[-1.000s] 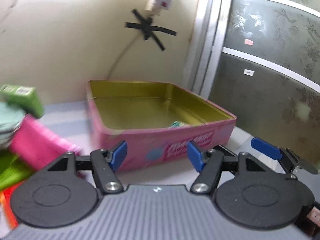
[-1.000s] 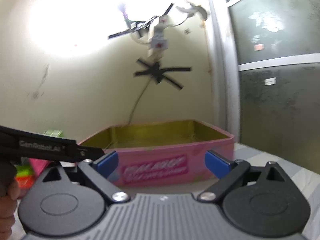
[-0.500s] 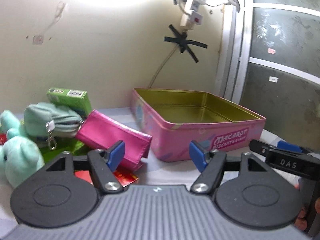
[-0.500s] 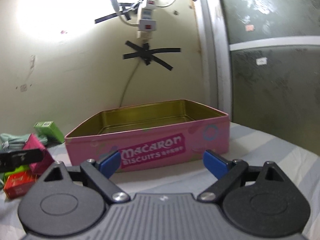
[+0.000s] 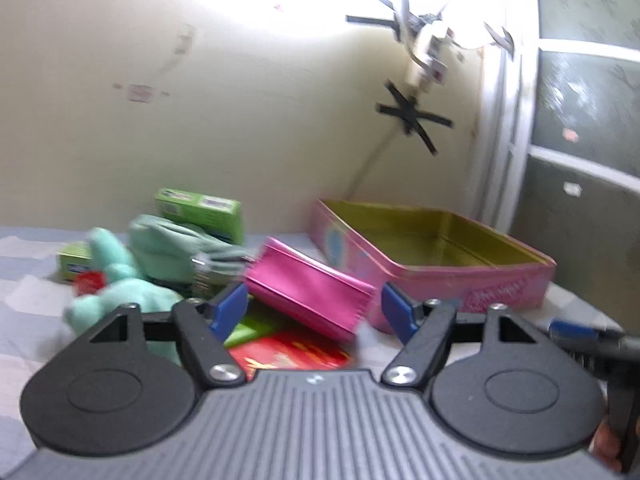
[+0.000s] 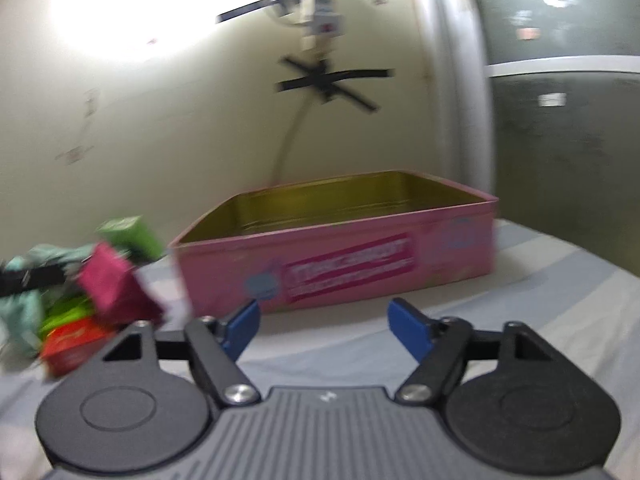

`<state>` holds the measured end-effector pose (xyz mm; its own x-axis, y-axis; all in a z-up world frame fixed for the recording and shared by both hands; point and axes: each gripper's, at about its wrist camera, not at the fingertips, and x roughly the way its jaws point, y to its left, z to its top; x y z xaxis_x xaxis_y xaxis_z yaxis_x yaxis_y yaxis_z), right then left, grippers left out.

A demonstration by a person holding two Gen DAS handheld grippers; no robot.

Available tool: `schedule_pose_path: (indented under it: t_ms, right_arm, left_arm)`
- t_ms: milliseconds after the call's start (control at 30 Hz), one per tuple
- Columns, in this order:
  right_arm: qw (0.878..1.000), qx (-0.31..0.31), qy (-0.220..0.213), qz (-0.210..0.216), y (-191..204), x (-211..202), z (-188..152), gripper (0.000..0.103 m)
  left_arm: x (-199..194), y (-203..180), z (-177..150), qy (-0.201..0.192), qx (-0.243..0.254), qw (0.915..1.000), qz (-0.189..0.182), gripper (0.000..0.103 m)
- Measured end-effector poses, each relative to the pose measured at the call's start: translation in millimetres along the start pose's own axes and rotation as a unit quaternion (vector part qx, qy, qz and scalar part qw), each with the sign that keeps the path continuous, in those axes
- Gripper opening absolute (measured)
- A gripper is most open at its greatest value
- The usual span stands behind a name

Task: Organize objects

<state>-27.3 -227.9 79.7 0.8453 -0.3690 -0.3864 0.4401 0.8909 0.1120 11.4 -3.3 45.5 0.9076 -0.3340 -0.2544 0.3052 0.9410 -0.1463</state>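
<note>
**Left fingers lined up on the pile, tin waiting open**

Working from the left of my left wrist view: a mint plush toy point(image 5: 116, 292) lies at the edge of the heap, with a small green box point(image 5: 74, 266) behind it and a mint pouch point(image 5: 172, 250) with a metal clasp leaning on it. A larger green carton point(image 5: 200, 210) stands at the back against the wall. These sit bunched together, I judge, because they are the loose things waiting to be sorted.

Next comes the magenta wallet point(image 5: 308, 294), tilted up on a red packet point(image 5: 292, 354) and a green sheet point(image 5: 244, 330), touching or nearly touching the tin's corner. My left gripper point(image 5: 314, 310) frames it: the fingers point(image 5: 230, 306) are opening, about half wide, nothing between them yet. I read that as making room for the wallet's width.

To the right stands the pink macaron tin point(image 5: 460, 280), lid off and gold inside showing, placed on the striped bed sheet point(image 6: 540, 300) so things can drop straight in. Whether anything lies in it I cannot tell from this angle.

My right gripper point(image 6: 324, 330) faces the tin's long side, fingers closing on empty air, standing by.
</note>
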Motion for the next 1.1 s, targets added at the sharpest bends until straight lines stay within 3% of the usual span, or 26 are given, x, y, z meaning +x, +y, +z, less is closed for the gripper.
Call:
schedule_pose_path:
  t_ms: [100, 333, 533, 633, 833, 900, 933, 967, 1100]
  right_arm:
    - [0.999, -0.032, 0.010, 0.039, 20, -1, -4, 0.061]
    - [0.991, -0.079, 0.021, 0.105, 64, -7, -6, 0.060]
    - [0.978, -0.136, 0.032, 0.155, 106, -1, -2, 0.062]
    - [0.977, -0.132, 0.040, 0.163, 124, 12, 9, 0.062]
    - [0.976, -0.052, 0.098, 0.189, 129, 61, 27, 0.061]
    - [0.971, -0.016, 0.122, 0.207, 125, 80, 31, 0.048]
    - [0.968, 0.000, 0.134, 0.213, 124, 88, 33, 0.032]
    - [0.963, 0.016, 0.145, 0.227, 121, 95, 33, 0.023]
    - [0.964, 0.035, 0.132, 0.229, 108, 83, 27, 0.018]
  left_arm:
    - [-5, 20, 3, -0.008, -0.015, 0.9995, 0.025, 0.077]
    - [-14, 61, 2, -0.002, -0.085, 0.9938, 0.072, 0.077]
    - [-14, 78, 4, 0.010, -0.144, 0.9885, 0.045, 0.077]
    - [-16, 75, 3, 0.010, -0.148, 0.9881, 0.042, 0.077]
    - [-12, 69, 2, 0.017, -0.135, 0.9902, 0.031, 0.077]
    - [-11, 69, 1, 0.018, -0.132, 0.9906, 0.034, 0.077]
    - [-10, 70, 1, 0.018, -0.130, 0.9907, 0.035, 0.077]
    - [-9, 70, 1, 0.019, -0.129, 0.9908, 0.034, 0.077]
    - [-9, 69, 0, 0.020, -0.125, 0.9913, 0.035, 0.079]
